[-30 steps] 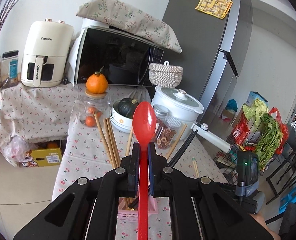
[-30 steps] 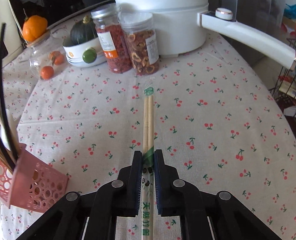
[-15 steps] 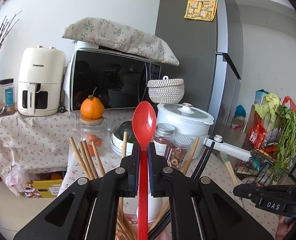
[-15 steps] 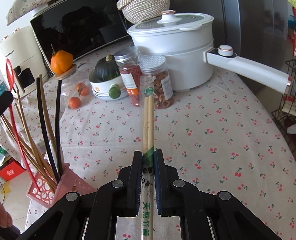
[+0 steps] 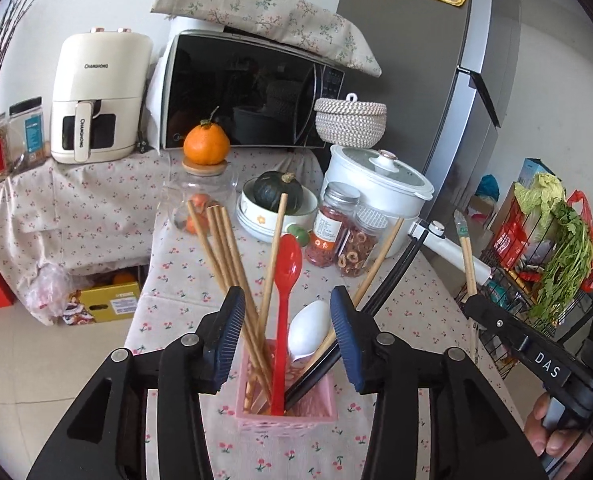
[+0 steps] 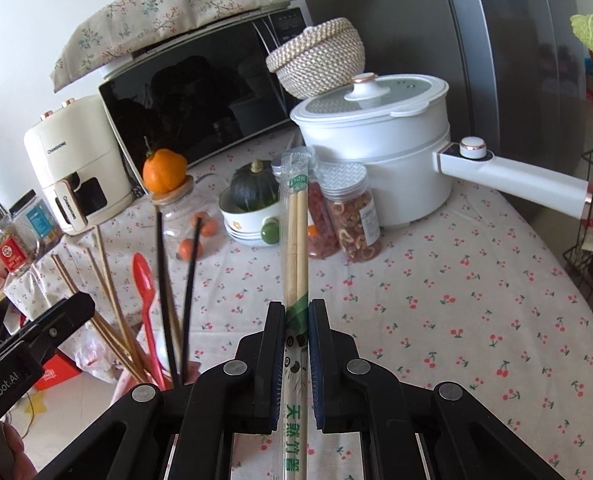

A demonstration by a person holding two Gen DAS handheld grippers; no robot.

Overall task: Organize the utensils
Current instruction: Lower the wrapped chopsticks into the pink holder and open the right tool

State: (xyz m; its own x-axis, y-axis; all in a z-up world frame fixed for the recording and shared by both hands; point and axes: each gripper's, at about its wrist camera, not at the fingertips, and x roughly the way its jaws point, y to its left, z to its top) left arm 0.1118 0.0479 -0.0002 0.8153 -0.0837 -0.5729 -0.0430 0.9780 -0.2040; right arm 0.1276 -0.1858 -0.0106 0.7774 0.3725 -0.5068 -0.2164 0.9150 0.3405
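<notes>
My left gripper is open just above a pink utensil basket. A red spoon stands in the basket between the open jaws, with a white spoon, several wooden chopsticks and black chopsticks. My right gripper is shut on a wrapped pair of bamboo chopsticks, held up above the table to the right of the basket. The red spoon and black chopsticks also show at the lower left of the right wrist view.
The cherry-print table carries a white pot with a long handle, two snack jars, a bowl with a green squash and a glass jar topped by an orange. Microwave and air fryer stand behind.
My left gripper lowered the red spoon into the pink basket and opened, letting it go. My right gripper lifted the wrapped chopsticks off the table and raised them.
</notes>
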